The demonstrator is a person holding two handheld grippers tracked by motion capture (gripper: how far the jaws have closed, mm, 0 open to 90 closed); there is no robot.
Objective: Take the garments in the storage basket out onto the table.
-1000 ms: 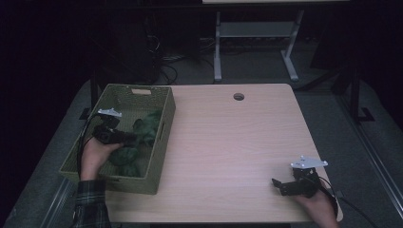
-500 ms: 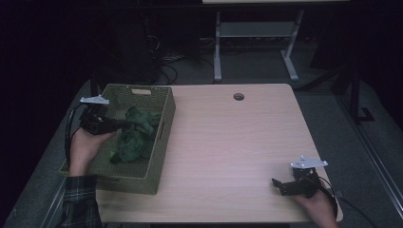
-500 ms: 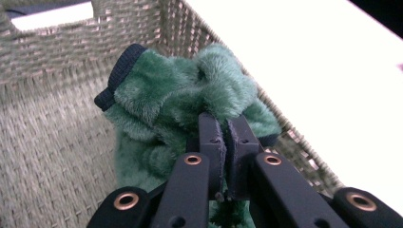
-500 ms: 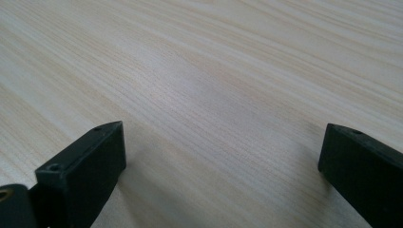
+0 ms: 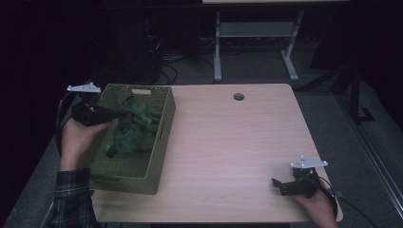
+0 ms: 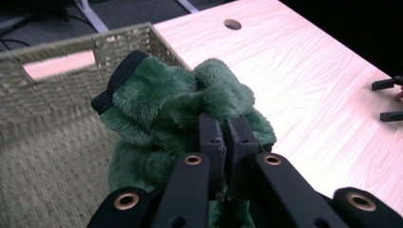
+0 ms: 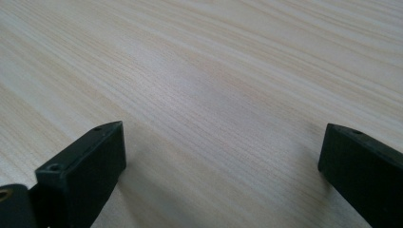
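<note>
A fuzzy dark green cloth (image 5: 135, 129) with a black cuff hangs over the woven olive basket (image 5: 162, 124) at the table's left. My left gripper (image 5: 121, 114) is shut on its upper folds, and a hand holds it above the basket's left wall. In the left gripper view the jaws (image 6: 223, 124) pinch the green cloth (image 6: 161, 95) tightly, with the basket (image 6: 57, 90) behind and below. My right gripper (image 5: 276, 185) rests open on the table near the front right corner. In the right gripper view its jaws (image 7: 221, 137) stand wide apart over bare wood.
The light wooden table (image 5: 228, 142) has a round cable hole (image 5: 238, 97) near its far edge. A grey desk frame (image 5: 252, 33) and cables stand on the dark floor beyond. The right gripper's jaw tips (image 6: 387, 99) appear far off in the left gripper view.
My left gripper has risen from inside the basket and shifted toward its left wall, lifting the green cloth with it. The right gripper has stayed in place.
</note>
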